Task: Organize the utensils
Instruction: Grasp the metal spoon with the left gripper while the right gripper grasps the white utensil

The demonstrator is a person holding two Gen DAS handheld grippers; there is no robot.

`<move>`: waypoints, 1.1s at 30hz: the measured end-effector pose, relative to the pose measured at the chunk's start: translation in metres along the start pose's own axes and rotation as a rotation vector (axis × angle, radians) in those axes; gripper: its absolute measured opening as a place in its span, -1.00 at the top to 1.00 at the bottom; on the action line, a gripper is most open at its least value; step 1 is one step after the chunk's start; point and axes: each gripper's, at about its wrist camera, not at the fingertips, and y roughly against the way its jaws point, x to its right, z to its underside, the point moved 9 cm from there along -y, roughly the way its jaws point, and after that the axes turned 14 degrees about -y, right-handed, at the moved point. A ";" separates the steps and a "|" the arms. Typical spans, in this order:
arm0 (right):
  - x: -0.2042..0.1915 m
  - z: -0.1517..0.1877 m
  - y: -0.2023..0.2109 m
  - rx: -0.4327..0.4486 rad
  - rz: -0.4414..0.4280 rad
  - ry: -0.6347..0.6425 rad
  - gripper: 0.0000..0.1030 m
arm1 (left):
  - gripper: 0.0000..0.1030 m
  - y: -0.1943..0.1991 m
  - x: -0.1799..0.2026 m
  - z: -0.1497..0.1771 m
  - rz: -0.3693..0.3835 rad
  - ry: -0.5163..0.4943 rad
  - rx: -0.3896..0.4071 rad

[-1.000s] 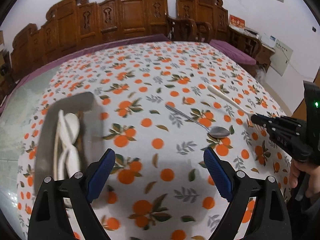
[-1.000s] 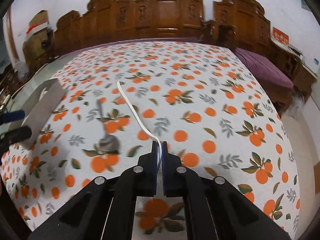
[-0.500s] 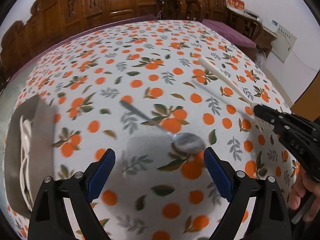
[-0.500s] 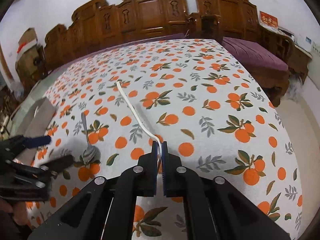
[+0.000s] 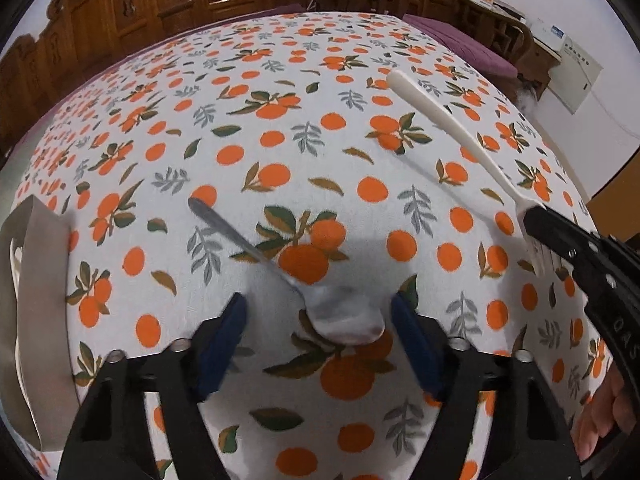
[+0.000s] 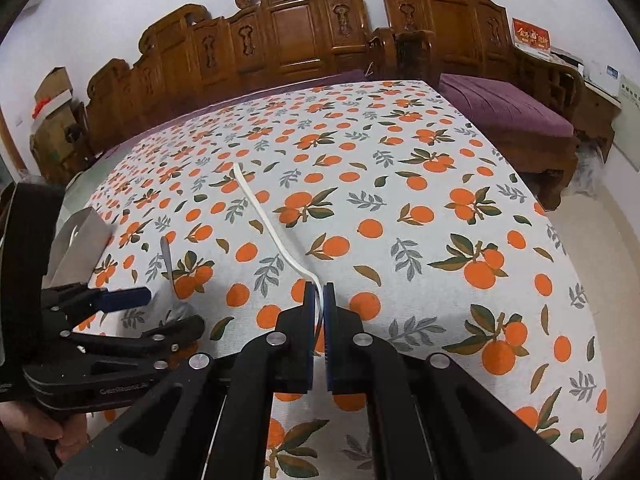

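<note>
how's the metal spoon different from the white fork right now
The metal spoon is shiny steel with a rounded bowl; the white fork is matte white with prongs. The spoon lies flat on the tablecloth, ungripped, its bowl between the open jaws of the left gripper; the fork is clamped at its pronged end in the right gripper, handle pointing away. The fork looks longer. Both are outside the tray.

Black left gripper (image 5: 316,312) and right gripper (image 6: 319,292) share blue pads, silver screws.
</note>
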 end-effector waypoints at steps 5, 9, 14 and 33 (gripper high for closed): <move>-0.009 0.003 0.000 0.001 -0.005 0.021 0.91 | 0.18 0.007 -0.010 0.014 0.015 0.004 -0.001; -0.012 0.004 0.000 0.001 -0.004 0.032 0.91 | 0.44 0.011 -0.019 0.022 0.008 0.003 -0.007; -0.014 0.005 0.000 -0.001 -0.006 0.036 0.91 | 0.44 0.014 -0.031 0.030 -0.034 -0.011 -0.008; -0.020 0.010 -0.003 -0.013 -0.006 0.060 0.91 | 0.47 0.019 -0.047 0.035 -0.094 -0.048 0.005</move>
